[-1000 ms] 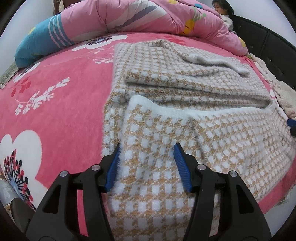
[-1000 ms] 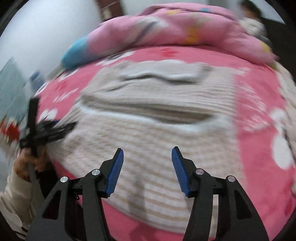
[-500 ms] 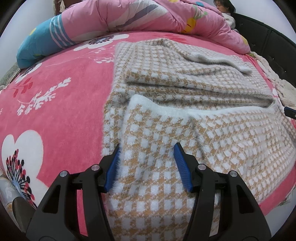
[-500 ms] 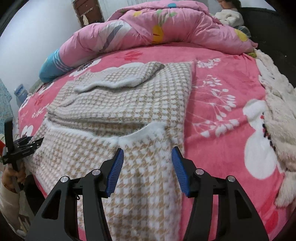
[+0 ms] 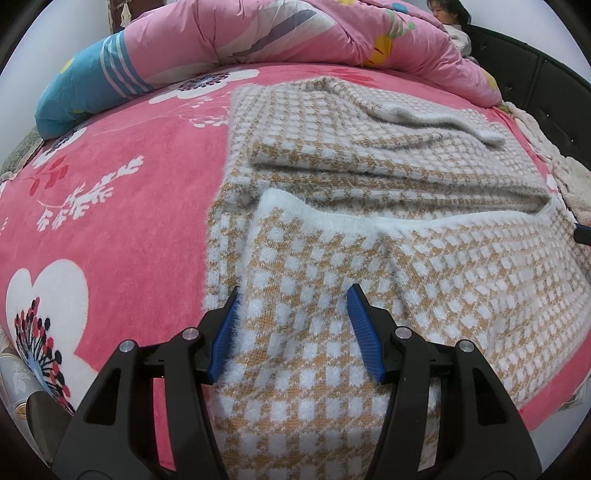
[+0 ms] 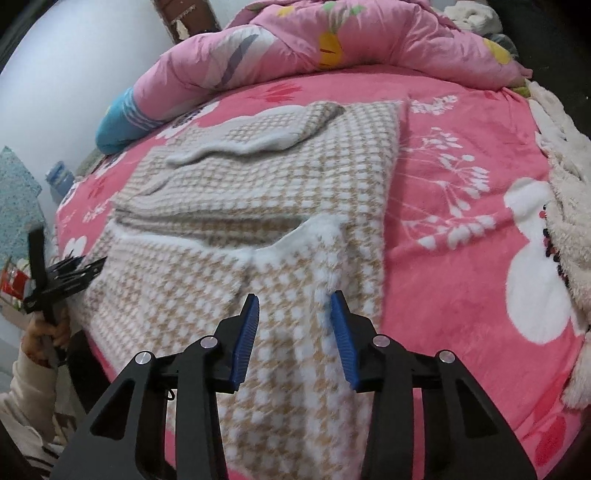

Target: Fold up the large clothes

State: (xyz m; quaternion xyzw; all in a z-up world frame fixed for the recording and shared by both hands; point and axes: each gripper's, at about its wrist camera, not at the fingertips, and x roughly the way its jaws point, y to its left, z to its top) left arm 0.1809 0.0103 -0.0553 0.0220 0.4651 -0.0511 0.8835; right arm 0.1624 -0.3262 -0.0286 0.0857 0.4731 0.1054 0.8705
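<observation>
Along the left edge of the right wrist view, a hand [image 6: 44, 328] in a cream sleeve [image 6: 26, 391] is gripping the handle of the left gripper [image 6: 70, 273], which is reaching over the near left edge of the garment. In its own camera the left gripper [image 5: 293, 325] is hanging with its blue pads [image 5: 225, 332] spread, the left pad lying just at the garment's left border and the right pad over the fabric, neither plainly pressing on it. The tan-and-white checked sweater [image 5: 369, 229] is lying flat in the middle of the pink floral bedspread [image 5: 110, 221], its far part already doubled over with a sleeve [image 5: 417, 114] lying across the top and a fuzzy white hem [image 5: 332, 214] running across the near part. Behind it a pink quilt [image 5: 295, 33] with a blue end is piled along the far side of the bed. Further right, the right gripper [image 6: 295, 325] is hovering over the near right corner of the sweater [image 6: 258, 206]; its jaws have just been closing, with a ridge of the checked fabric lying between the pads [image 6: 341, 332], though the pads are not clearly pinching it. At the far right a cream fleecy blanket [image 6: 569, 236] is lying along the bed's edge, and a person [image 5: 452, 22] is sitting at the far corner.
</observation>
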